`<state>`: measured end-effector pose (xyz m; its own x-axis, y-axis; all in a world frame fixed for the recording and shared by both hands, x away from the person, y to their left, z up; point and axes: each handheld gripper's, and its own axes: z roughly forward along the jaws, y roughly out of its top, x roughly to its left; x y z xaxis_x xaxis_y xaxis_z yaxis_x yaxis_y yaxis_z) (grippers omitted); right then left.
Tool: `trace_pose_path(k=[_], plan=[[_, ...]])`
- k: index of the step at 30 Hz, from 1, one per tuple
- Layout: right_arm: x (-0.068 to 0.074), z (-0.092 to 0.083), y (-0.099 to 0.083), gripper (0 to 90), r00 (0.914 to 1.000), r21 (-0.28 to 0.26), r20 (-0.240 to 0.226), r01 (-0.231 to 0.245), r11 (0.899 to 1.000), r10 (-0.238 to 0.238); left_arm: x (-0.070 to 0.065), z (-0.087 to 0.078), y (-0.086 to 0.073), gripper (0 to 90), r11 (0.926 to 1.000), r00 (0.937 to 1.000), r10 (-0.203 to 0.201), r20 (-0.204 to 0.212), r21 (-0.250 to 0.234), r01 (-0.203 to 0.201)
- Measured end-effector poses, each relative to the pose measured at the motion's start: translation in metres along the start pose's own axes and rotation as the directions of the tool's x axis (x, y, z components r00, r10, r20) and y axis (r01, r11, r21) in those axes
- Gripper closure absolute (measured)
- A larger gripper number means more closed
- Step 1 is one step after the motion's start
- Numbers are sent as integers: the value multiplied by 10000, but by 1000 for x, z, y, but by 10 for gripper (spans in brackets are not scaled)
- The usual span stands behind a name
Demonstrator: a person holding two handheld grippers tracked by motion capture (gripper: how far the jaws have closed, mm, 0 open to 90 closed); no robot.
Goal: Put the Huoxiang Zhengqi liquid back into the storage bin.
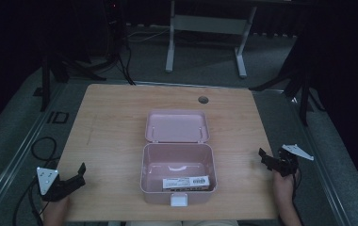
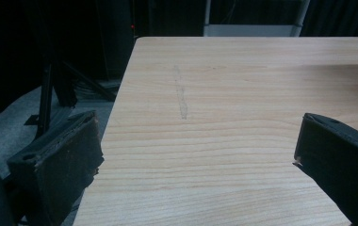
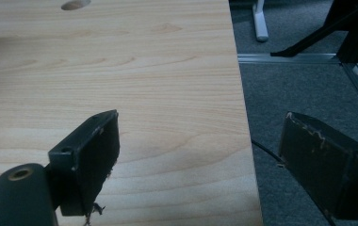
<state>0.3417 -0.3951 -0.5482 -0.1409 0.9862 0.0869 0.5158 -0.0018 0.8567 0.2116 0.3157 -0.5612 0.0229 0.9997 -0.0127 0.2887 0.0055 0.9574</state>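
Pink plastic lunch box (image 1: 177, 181) sits mid-table on light wooden table (image 1: 111, 122), hinged lid (image 1: 177, 126) open flat behind; white barcoded packet (image 1: 185, 181) inside. Left gripper (image 1: 76, 175) and right gripper (image 1: 266, 157) at opposite edges, jaws spread, empty.

Your two black two-jaw grippers, left (image 1: 80, 170) and right (image 1: 264, 155), carry grey three-cornered plates, trailing black cables; jaw pads frayed.
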Motion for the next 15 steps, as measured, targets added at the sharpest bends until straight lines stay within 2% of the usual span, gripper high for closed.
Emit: trace_pose_path(k=[5, 9, 15], plan=[[-2, 0, 0, 129, 9996, -6, -254, -121, 9999, 121, 0, 0, 0, 17, 10000, 10000, -9, -6, -19, 9], [-3, 0, 0, 129, 9995, 48, -271, -186, 9998, 187, 0, 0, 0, 16, 10000, 10000, -11, -1, -25, 11], [-1, 1, 0, 129, 9997, 159, -257, -7, 9999, 11, 0, 0, 0, 17, 10000, 10000, -10, 8, -30, 10]])
